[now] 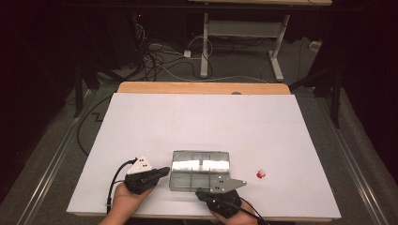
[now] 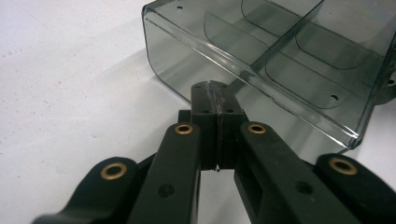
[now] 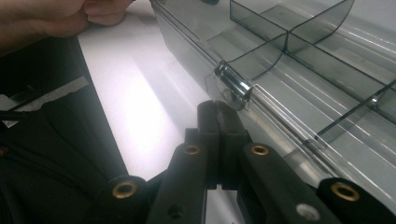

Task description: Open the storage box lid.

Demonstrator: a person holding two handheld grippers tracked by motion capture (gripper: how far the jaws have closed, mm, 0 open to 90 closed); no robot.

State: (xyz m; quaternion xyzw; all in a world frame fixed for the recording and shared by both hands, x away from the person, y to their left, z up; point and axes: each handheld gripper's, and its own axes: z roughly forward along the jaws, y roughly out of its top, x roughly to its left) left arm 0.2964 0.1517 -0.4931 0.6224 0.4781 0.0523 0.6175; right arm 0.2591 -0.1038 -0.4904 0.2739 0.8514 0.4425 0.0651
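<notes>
A white surface (image 1: 202, 122) takes up the middle of the high view, with a strip of bare wood along its far edge. Low in the centre of that frame lies a clear, smoke-tinted compartment box (image 1: 200, 169), flat on the surface, with thin dividers inside splitting it into cells. In the left gripper view a corner of the box (image 2: 261, 60) takes up the upper right; in the right gripper view its long side and small latch (image 3: 232, 86) run across the upper right. The left gripper (image 1: 162, 172) sits at the lower left of the box in the high view, held by a hand (image 1: 126, 202), its jaws pressed together with nothing between them, tips just short of the box's wall. The right gripper (image 1: 220, 187) lies at the box's lower edge, jaws likewise pressed together and empty, tips just beside the latch. A small red and white object (image 1: 261, 174) rests apart, right of the box.
</notes>
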